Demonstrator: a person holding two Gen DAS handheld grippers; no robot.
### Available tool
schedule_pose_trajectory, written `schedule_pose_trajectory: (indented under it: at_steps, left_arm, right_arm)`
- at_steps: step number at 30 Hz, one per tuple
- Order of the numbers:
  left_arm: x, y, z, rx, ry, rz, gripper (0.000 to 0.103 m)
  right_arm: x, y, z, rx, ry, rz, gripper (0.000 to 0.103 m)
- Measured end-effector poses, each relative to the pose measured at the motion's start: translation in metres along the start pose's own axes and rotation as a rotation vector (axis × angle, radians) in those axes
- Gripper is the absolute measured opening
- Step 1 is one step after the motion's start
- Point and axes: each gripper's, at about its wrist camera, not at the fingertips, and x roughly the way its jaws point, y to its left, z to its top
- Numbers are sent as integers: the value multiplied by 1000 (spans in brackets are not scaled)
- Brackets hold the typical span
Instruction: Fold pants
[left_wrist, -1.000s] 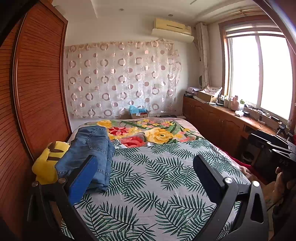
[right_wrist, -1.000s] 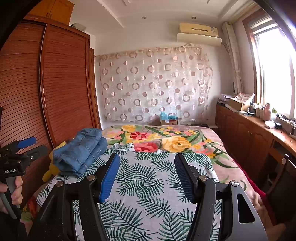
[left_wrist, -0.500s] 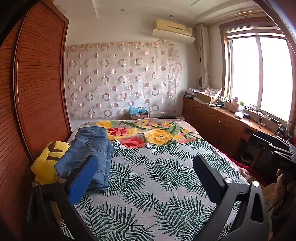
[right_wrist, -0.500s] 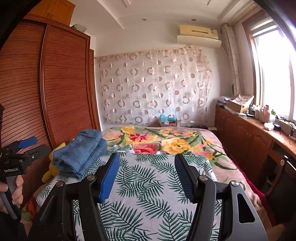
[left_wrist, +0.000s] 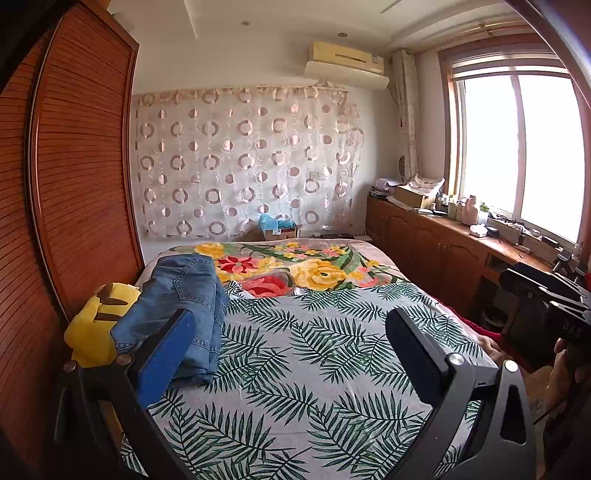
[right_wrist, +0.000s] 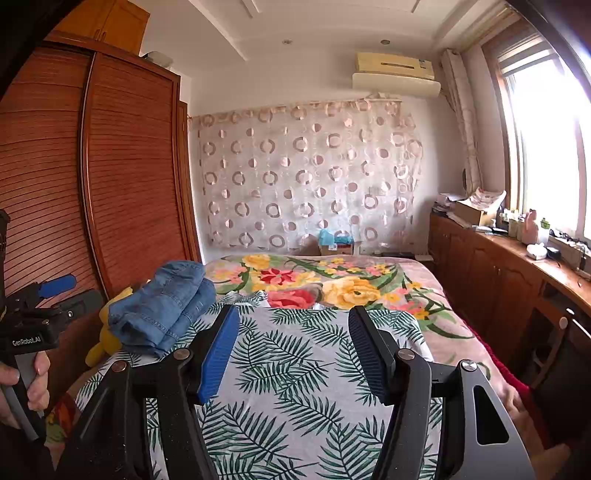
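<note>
Bedroom conditions: your work surface is the bed (left_wrist: 332, 354), covered with a palm-leaf sheet near you and a floral blanket (left_wrist: 295, 266) at the far end. The pants (left_wrist: 177, 302), blue denim, lie at the left edge of the bed in a rolled or folded bundle, their left side against a yellow plush toy (left_wrist: 94, 325). Whether the fold is complete or only bunched cannot be told from either view. Your left gripper (left_wrist: 291, 343) hangs above the near part of the sheet with its jaws spread wide and nothing between them; your right gripper (right_wrist: 293, 350) is likewise spread and empty, positioned right of the pants and clear of them. Judged from this layout, you are at either the start or the finish. If folding remains, move both grippers left, take the bundle, and spread it flat on the palm-leaf area. A wooden wardrobe (right_wrist: 110, 184) stands just left of the bed; allow clearance.
</note>
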Motion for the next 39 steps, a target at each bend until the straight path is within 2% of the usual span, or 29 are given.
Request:
schedule_pose_trajectory:
  at_steps: [39]
  left_arm:
    - [0, 2, -1, -1, -3, -3, 103]
  right_arm:
    - [-1, 2, 1, 1, -4, -15, 64]
